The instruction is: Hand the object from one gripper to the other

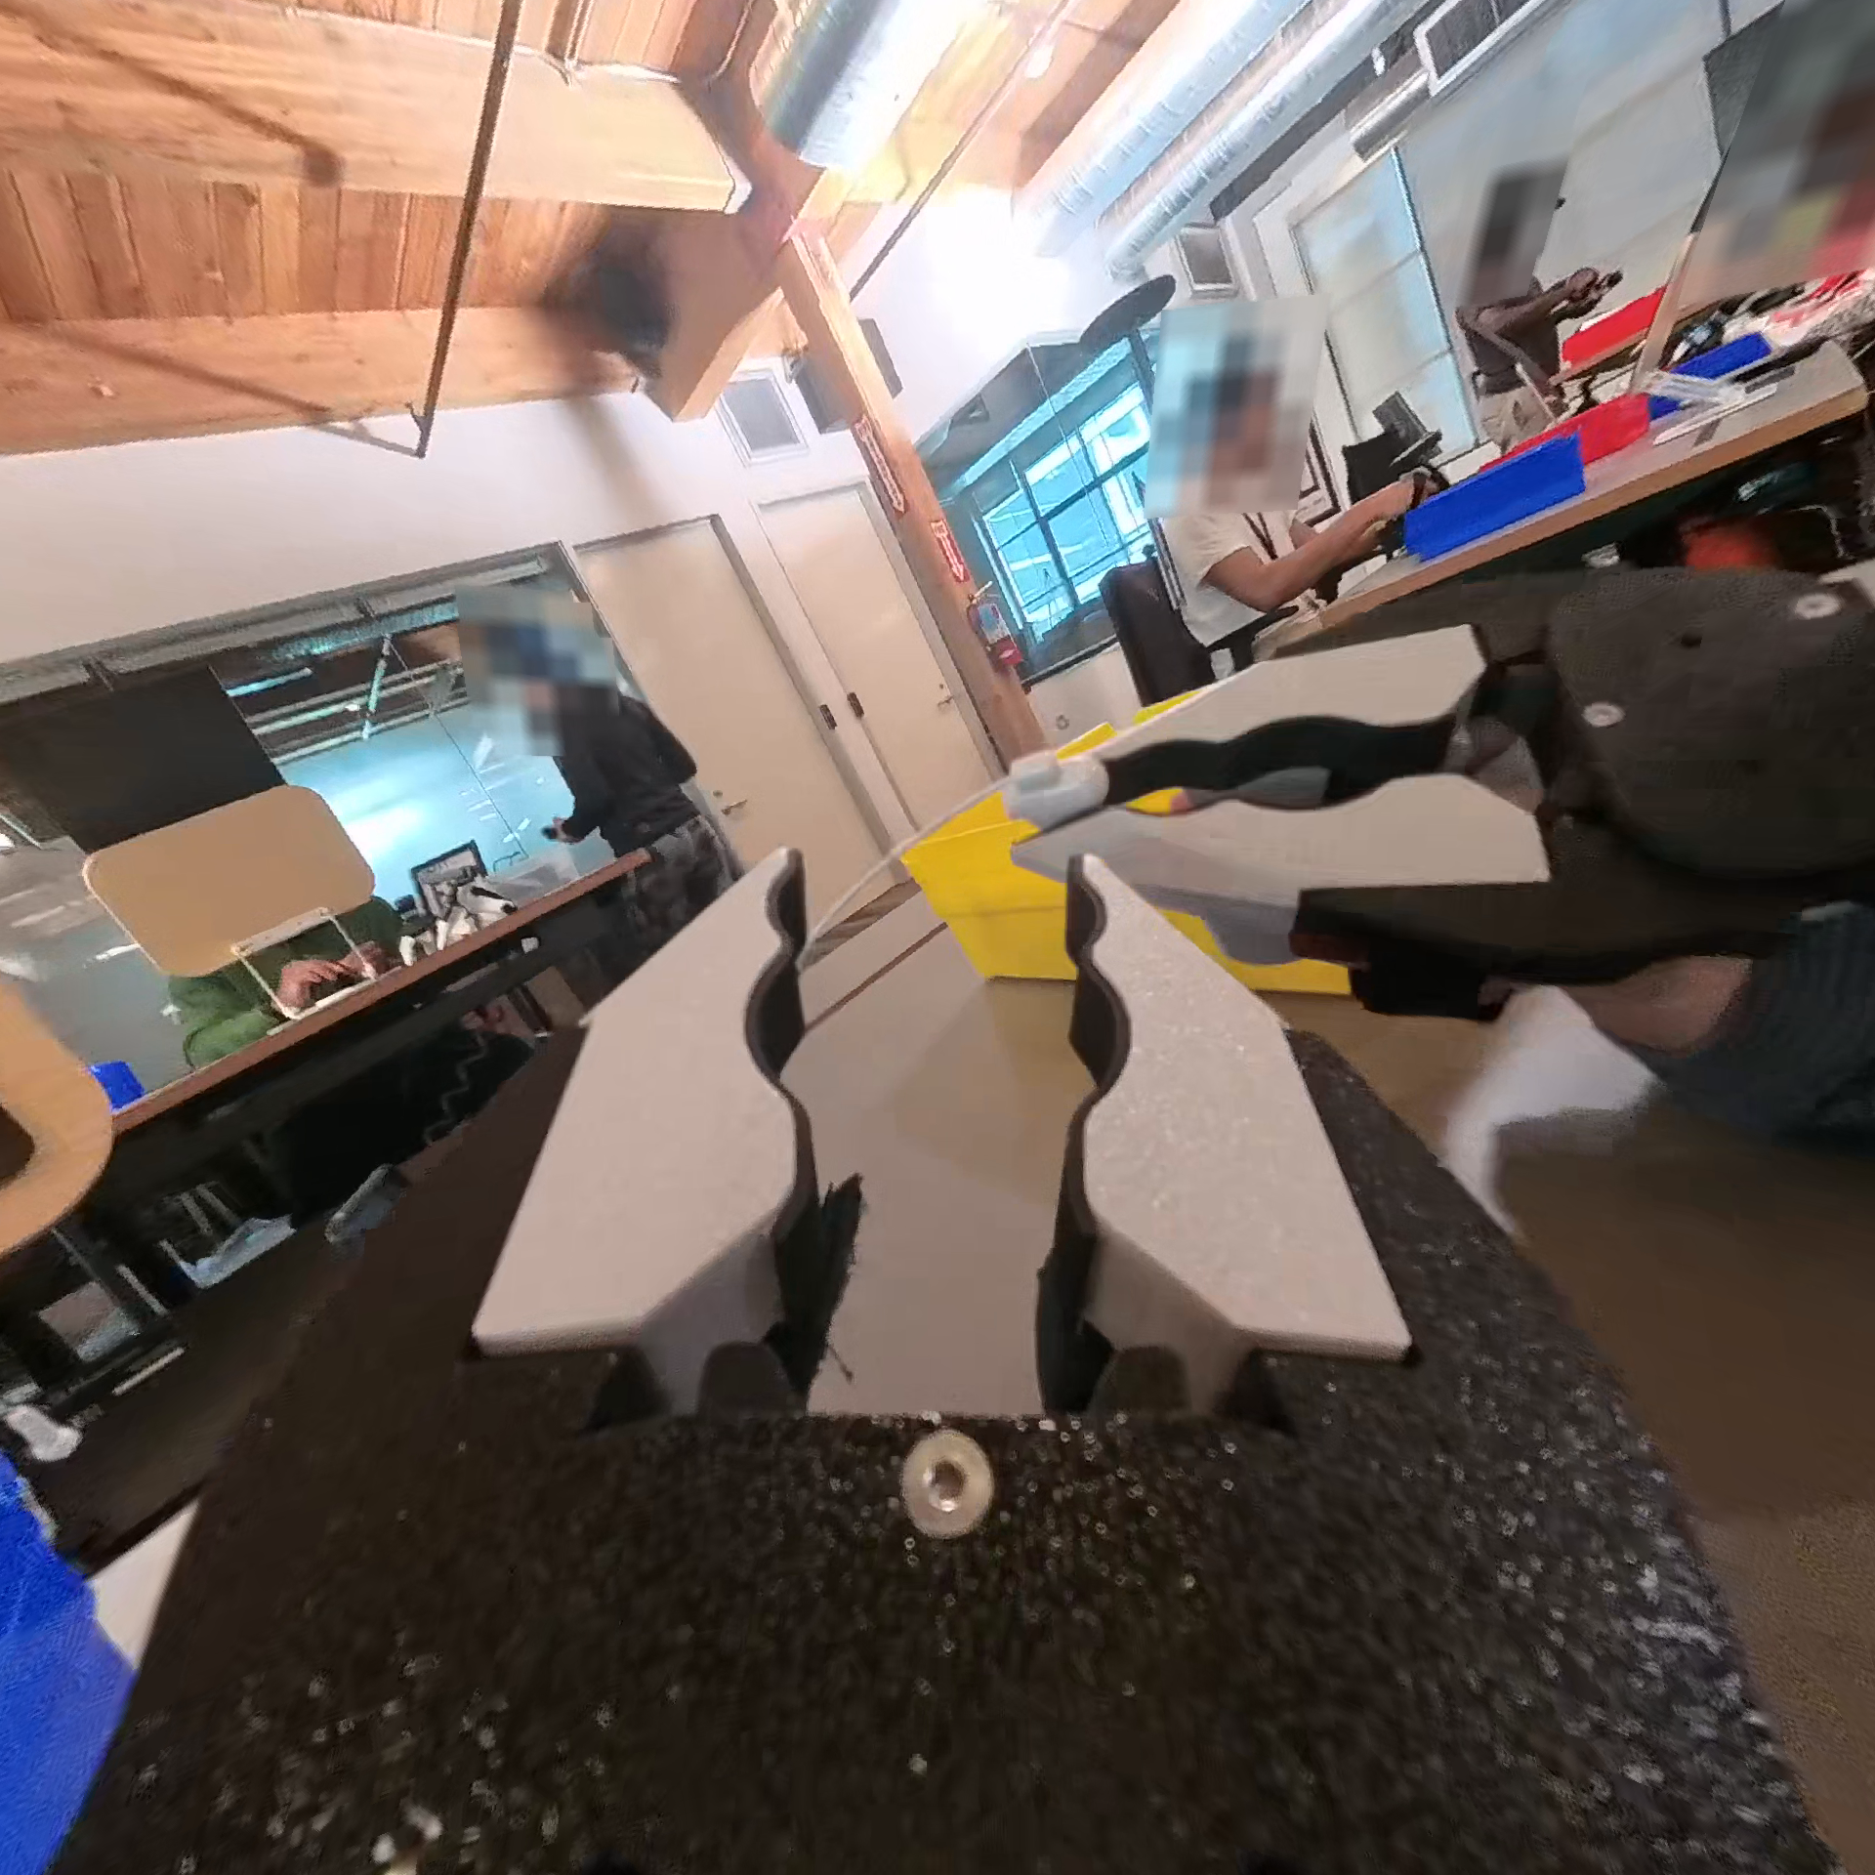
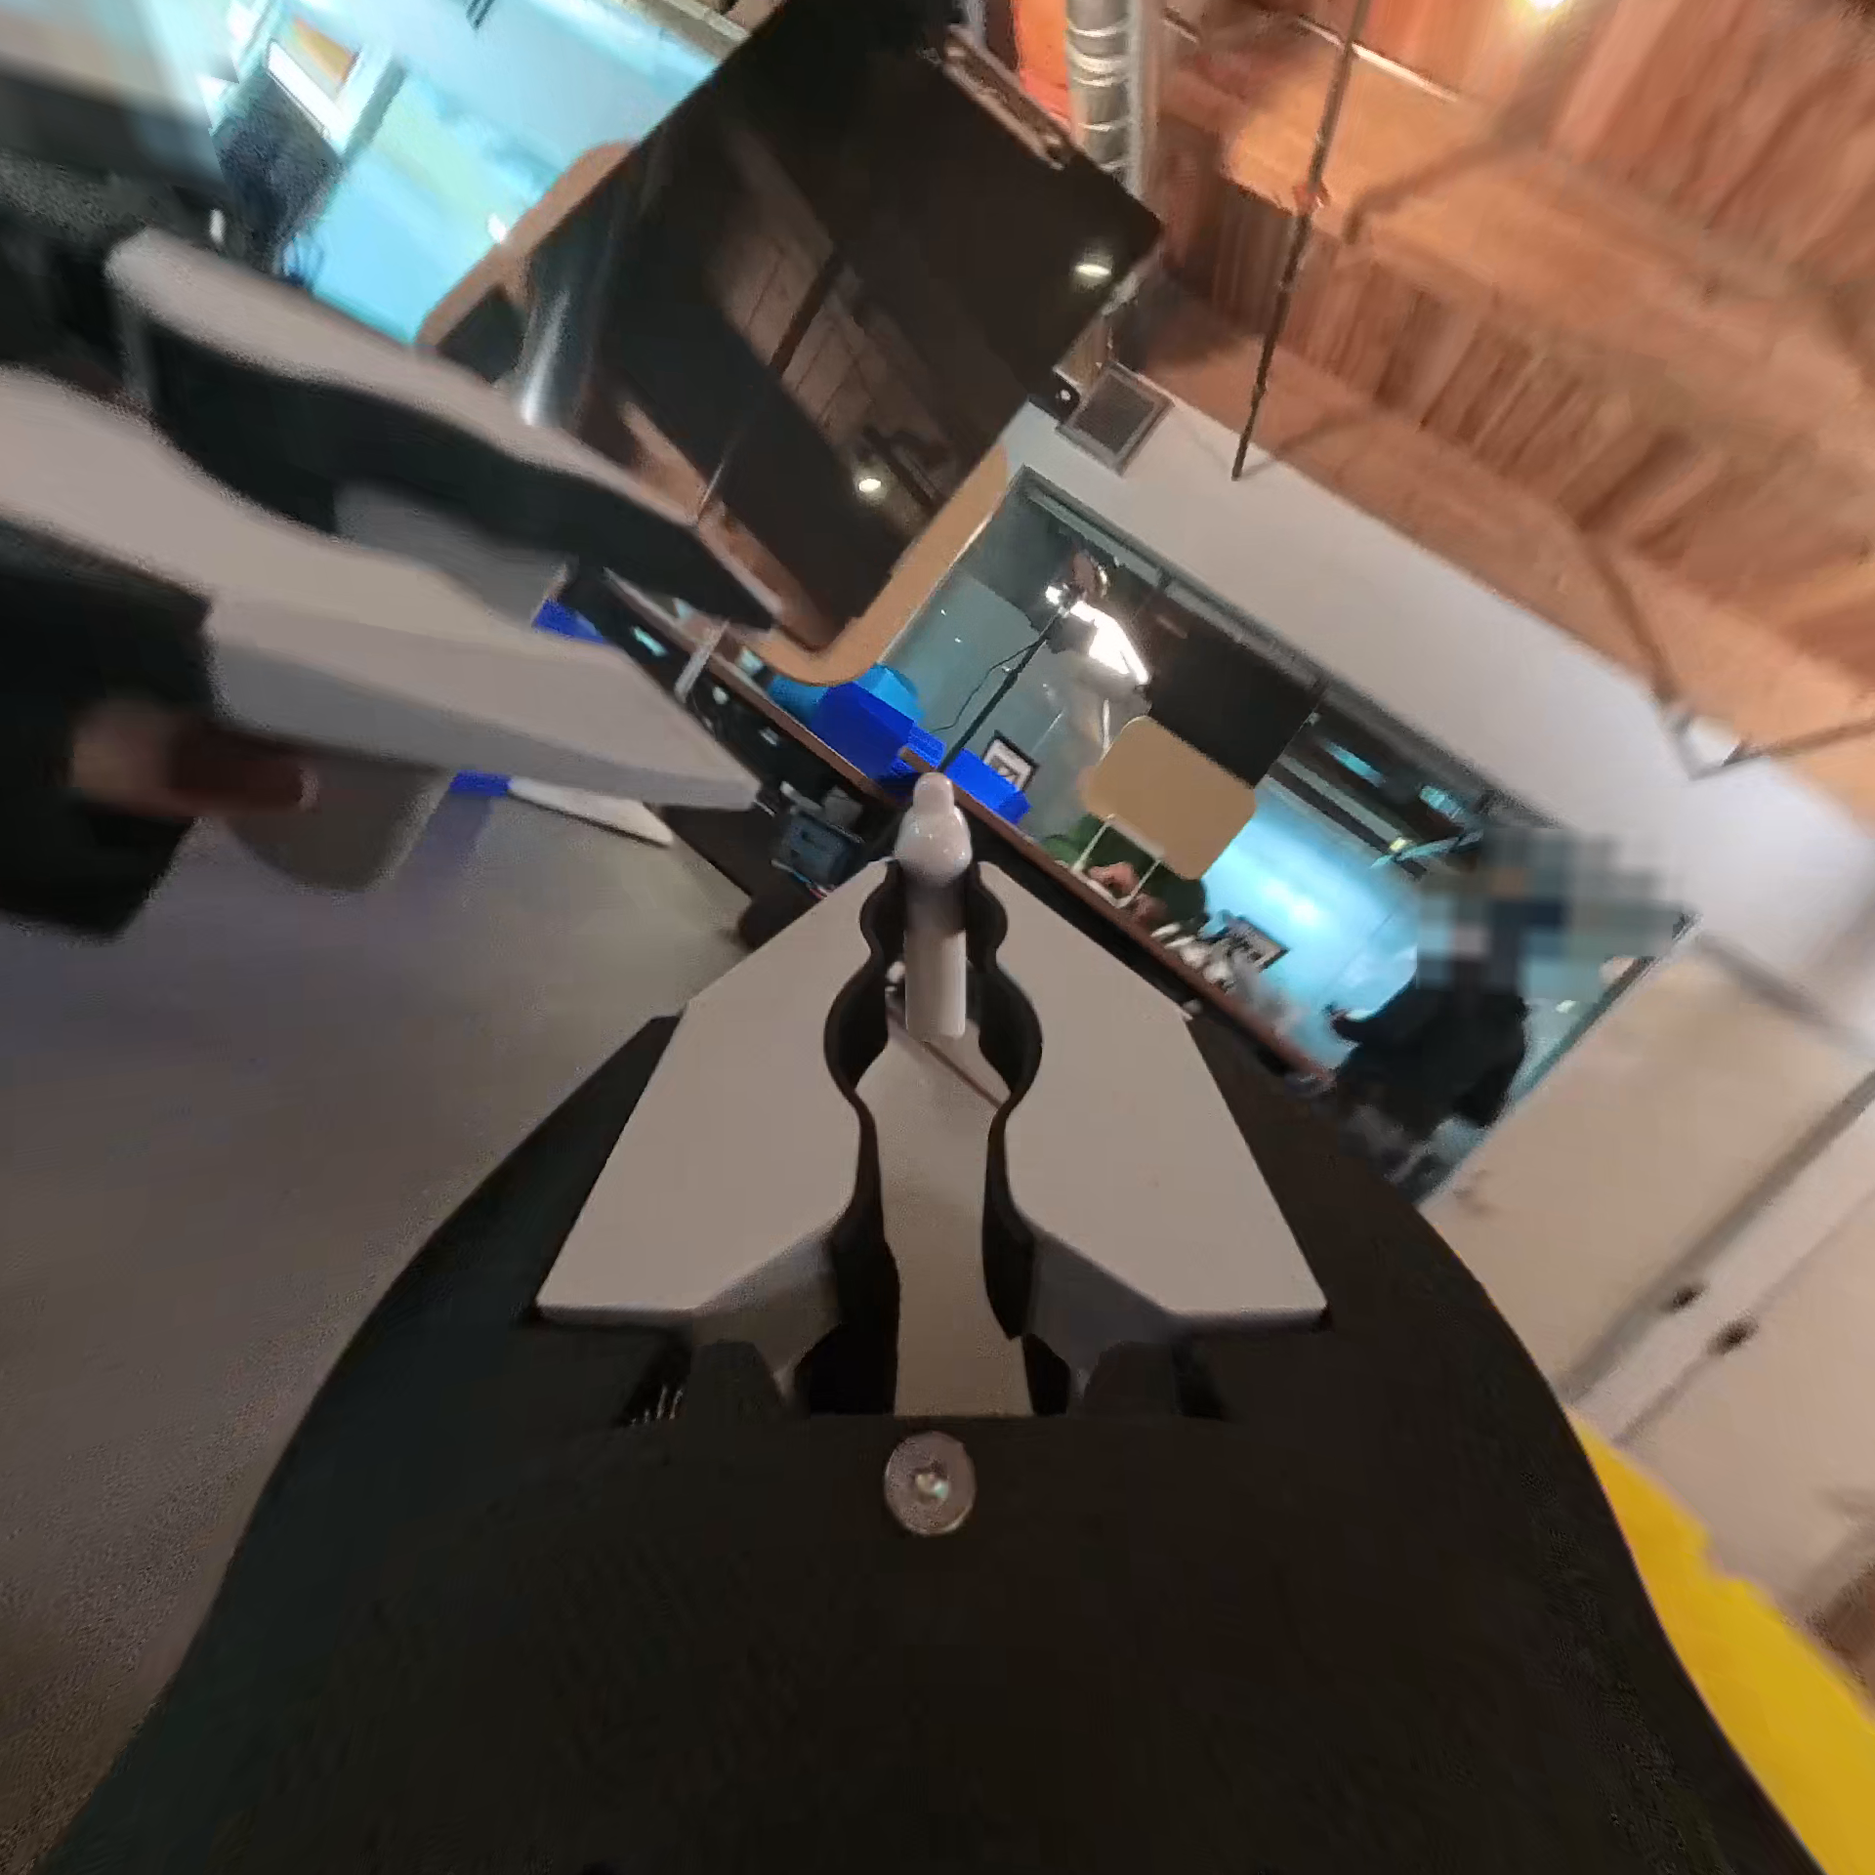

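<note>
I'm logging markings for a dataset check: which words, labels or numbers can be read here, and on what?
Left hand-held gripper: no writing.
Right hand-held gripper: no writing.
White plug: no writing.
Yellow bin: none visible.
Red signs on the wooden post: lettering too small and blurred to read.

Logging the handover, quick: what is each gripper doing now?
Left gripper: open, empty.
Right gripper: shut on the small white plug.
</note>
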Action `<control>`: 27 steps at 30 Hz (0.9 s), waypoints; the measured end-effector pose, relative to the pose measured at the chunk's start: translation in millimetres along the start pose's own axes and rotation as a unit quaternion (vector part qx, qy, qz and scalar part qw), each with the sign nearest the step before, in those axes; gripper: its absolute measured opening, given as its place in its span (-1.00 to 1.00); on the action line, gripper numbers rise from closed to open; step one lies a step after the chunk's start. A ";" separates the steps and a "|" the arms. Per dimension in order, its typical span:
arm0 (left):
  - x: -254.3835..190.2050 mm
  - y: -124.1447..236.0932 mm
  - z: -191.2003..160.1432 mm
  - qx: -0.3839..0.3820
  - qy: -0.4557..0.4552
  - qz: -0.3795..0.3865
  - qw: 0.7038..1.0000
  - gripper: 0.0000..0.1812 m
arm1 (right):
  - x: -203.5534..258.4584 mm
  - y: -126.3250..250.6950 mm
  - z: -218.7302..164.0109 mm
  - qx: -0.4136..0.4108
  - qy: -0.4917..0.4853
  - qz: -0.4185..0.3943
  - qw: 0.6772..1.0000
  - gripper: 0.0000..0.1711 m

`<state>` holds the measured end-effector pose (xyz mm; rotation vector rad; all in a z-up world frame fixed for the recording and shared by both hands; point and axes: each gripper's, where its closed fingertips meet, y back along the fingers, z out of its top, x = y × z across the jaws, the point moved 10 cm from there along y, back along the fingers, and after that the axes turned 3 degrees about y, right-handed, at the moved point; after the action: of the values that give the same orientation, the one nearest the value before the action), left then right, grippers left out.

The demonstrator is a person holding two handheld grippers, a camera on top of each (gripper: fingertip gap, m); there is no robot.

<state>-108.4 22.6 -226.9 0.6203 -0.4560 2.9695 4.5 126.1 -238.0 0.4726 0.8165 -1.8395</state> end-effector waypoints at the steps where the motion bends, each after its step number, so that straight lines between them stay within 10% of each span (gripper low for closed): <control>1: -0.2 0.9 0.1 0.003 -0.018 0.002 1.000 -0.46 | 3.4 0.0 1.2 0.001 0.038 0.005 0.999 -0.89; 10: -26.0 4.3 -8.9 0.081 -0.316 -0.021 0.945 -0.61 | 29.7 8.7 -5.3 0.023 0.375 0.058 0.925 -0.89; 23: -37.3 -1.5 -17.6 0.143 -0.433 -0.009 0.890 -0.89 | 33.3 8.0 -6.6 0.022 0.364 0.074 0.928 -0.86; 27: -28.9 -1.9 -12.2 0.142 -0.376 0.025 0.916 -0.89 | 25.9 3.7 -12.5 0.048 0.292 0.073 0.952 -0.39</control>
<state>-86.3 27.8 -248.7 1.8144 -0.0584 2.7450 -3.1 117.4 -264.6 1.1442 1.0485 -1.6177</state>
